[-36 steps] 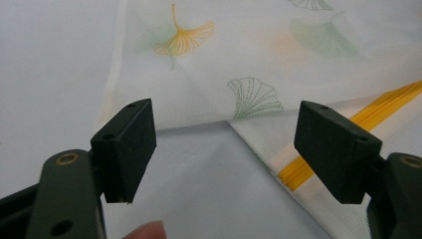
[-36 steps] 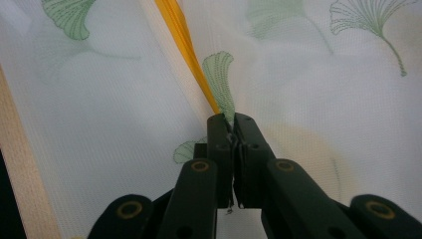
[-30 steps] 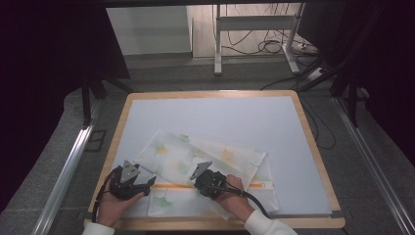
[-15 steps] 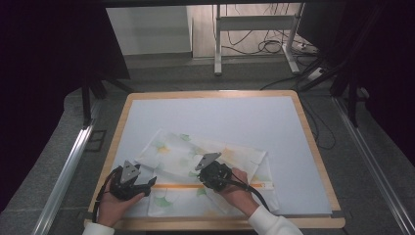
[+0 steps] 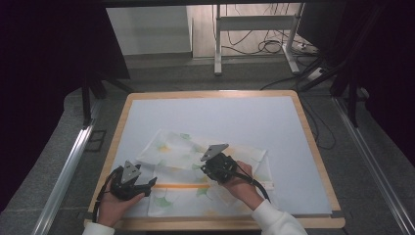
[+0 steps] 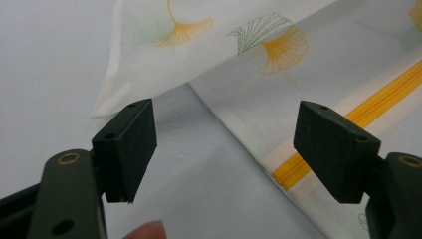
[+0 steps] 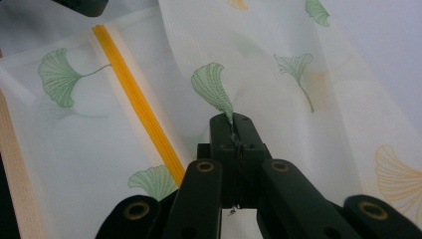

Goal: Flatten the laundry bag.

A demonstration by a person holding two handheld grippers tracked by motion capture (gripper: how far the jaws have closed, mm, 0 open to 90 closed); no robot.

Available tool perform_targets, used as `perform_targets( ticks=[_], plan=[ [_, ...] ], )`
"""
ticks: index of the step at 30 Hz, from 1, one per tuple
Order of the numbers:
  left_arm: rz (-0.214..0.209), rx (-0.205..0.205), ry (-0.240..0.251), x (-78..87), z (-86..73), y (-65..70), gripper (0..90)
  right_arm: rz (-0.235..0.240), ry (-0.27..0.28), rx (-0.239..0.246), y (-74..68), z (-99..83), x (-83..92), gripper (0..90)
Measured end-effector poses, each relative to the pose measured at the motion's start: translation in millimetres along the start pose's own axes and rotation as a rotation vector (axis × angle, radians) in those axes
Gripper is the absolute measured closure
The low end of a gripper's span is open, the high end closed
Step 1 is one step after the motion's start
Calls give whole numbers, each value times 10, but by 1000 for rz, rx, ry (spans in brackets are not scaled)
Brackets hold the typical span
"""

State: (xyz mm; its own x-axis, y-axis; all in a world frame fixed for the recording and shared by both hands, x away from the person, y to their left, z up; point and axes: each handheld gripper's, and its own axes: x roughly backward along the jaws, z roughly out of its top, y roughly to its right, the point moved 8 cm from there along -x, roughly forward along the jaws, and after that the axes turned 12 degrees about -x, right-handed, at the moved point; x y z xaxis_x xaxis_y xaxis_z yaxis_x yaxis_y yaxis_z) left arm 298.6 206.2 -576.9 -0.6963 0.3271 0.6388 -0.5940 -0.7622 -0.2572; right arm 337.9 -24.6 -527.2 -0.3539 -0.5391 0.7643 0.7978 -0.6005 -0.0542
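Two grippers are at work on one printed cloth [image 5: 195, 166], a thin white piece with ginkgo leaves and an orange stripe [image 5: 183, 185], lying on the pale blue mat [image 5: 220, 117] of the wooden-edged table [image 5: 313, 147].

The right gripper [image 7: 233, 130] has its jaws pinched fully together on a fold of the cloth; in its own view a green leaf print disappears straight into the seam between the pads. From above, the right gripper [image 5: 215, 165] sits over the middle of the cloth, and the fabric beyond its tips stands up in a soft ridge. I would judge it grips there to lift the upper layer clear, so that the layer can be folded over or spread without dragging the one underneath.

The left gripper [image 6: 224, 144] stands wide open with nothing between its pads [image 6: 127, 144]. Just ahead of its jaws is bare mat, with a loose corner of the cloth hanging a little above and beyond the one pad, and the stripe running past the other pad. From above, the left gripper [image 5: 128, 182] rests low at the cloth's near left edge, its jaws pointing along the stripe towards the right gripper. That looks like a waiting stance: jaws spread to take the raised corner or edge once the other hand has tensioned the fabric.

The cloth lies rumpled and askew towards the person's side of the mat, partly doubled on itself.
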Motion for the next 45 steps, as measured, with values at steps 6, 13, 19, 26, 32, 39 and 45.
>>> perform_targets(
  ticks=[6, 13, 19, 26, 32, 39, 45],
  plan=[
    [3, -7, 9, 15, 9, 2, 249, 1, 15, -33, 94, 25, 41, 891],
    [1, -28, 19, 23, 34, 29, 251, -6, 37, -51, 205, 65, 81, 892],
    [-7, -22, 9, 12, 21, 31, 251, -15, 62, -65, 305, 110, 120, 892],
    [-10, -23, -2, -3, 3, 27, 251, -29, 109, -91, 437, 184, 223, 892],
    [-6, -30, -9, -12, -3, 33, 251, -32, 128, -119, 543, 203, 247, 893],
    [-7, -38, -14, -12, -7, 35, 251, -43, 144, -148, 662, 223, 262, 893],
    [-4, -44, -16, -13, -8, 39, 251, -55, 167, -173, 795, 266, 291, 894]
  ],
)
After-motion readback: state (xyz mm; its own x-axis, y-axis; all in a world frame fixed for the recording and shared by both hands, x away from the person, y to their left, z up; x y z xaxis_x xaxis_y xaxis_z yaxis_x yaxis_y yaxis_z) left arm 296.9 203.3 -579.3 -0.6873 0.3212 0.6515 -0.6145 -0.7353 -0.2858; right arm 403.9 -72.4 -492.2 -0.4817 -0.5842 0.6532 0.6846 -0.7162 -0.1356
